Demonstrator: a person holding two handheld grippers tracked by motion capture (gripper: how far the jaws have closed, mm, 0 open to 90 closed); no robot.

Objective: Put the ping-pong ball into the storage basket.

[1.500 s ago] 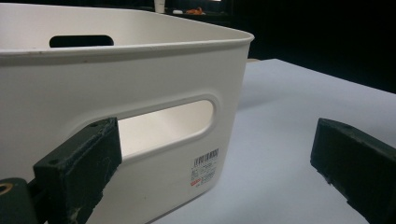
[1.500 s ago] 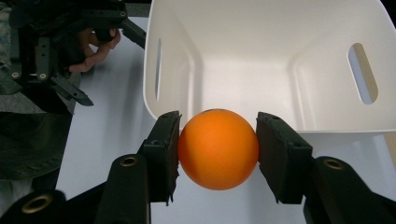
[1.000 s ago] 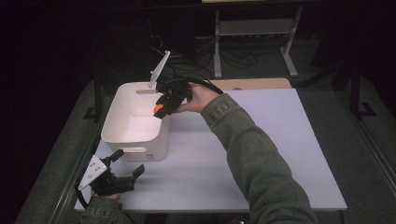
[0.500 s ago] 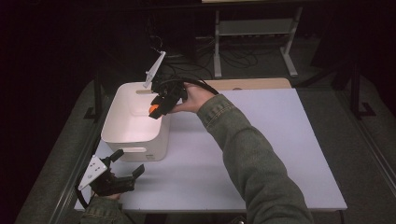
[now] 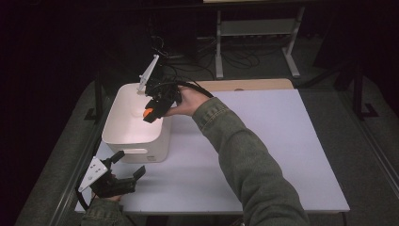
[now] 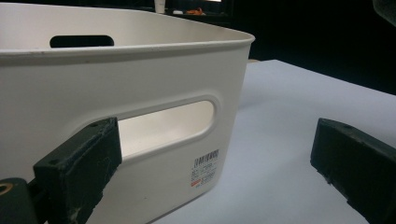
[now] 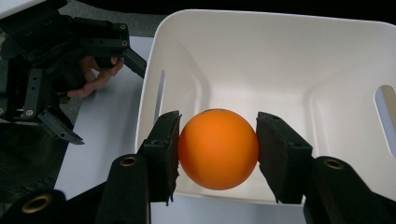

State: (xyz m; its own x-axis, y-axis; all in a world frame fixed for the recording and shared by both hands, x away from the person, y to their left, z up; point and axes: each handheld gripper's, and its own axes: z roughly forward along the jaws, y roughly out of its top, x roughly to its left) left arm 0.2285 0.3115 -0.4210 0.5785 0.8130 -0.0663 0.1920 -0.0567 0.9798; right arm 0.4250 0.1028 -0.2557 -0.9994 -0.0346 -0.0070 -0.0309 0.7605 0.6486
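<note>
Right hand-held gripper [image 7: 218,149]: was held over the white bin [image 5: 123,136], jaws closed on the orange ball [image 7: 218,148], one pad pressed to each side of it.
Orange ball: was gripped between the pads, above the bin's open interior and clear of its floor; it was seen in the high view as an orange spot [image 5: 148,112] at the gripper's tip.
Reason for the hold: the ball was judged to be carried over the bin so that it could be let go inside, the walls being there to stop it rolling off the desk [image 5: 282,155].
Left hand-held gripper [image 5: 124,165]: was rested low on the desk, just in front of the bin's near wall, jaws spread wide with nothing between them.
Reason for the left placement: it was judged to be parked out of the way, or kept ready to steady the bin by its handle slot [image 6: 168,122], which lay just ahead of its jaws.
Bin: was stood upright on the desk, beneath the right hand-held gripper, seemingly empty.
Next move called for: a release over the middle of the bin.
</note>
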